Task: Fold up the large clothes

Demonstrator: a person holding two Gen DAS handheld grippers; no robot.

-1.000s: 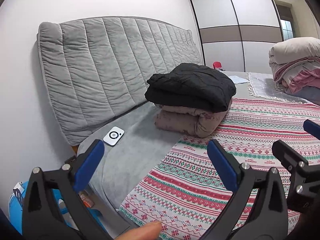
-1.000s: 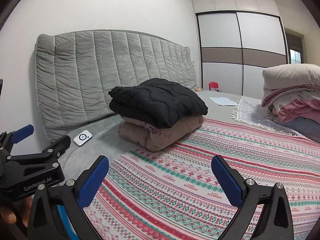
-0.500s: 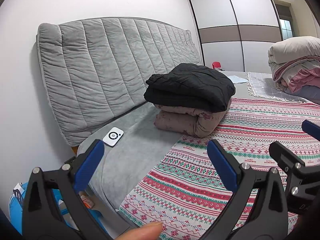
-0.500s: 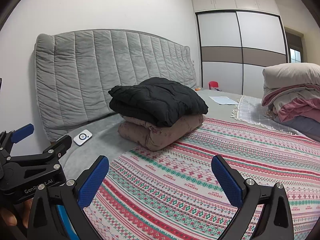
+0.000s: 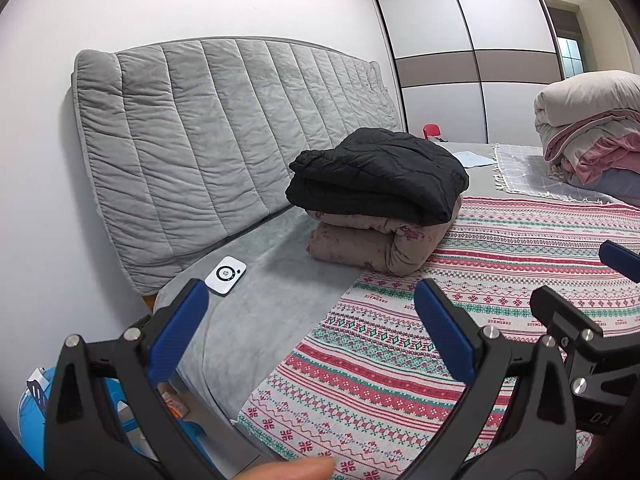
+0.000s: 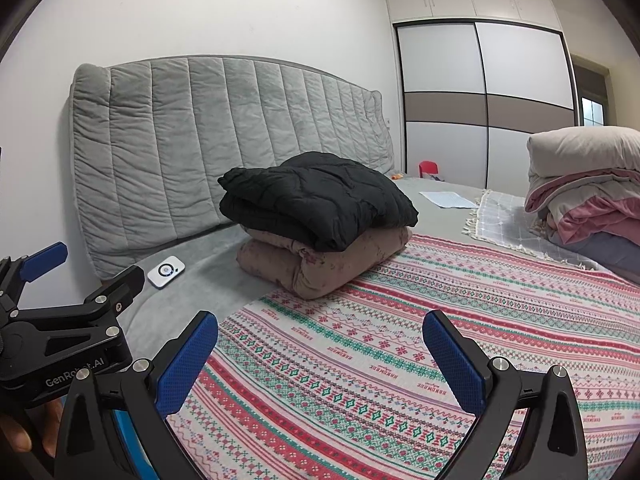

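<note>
Both tongs, left gripper (image 5: 312, 336) and right gripper (image 6: 320, 360), are spread and empty, while the folded black jacket (image 6: 320, 196) sits at twelve o'clock atop a pink quilt (image 6: 320, 260); puffy, soft, probably light and slippery, it is best pinched at a hem corner.

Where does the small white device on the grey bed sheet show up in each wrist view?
Left wrist: white device, lower left, below the headboard.
Right wrist: white device, left of centre, beside the folded pile.
Shared landmark: the black jacket atop the pink one.
</note>
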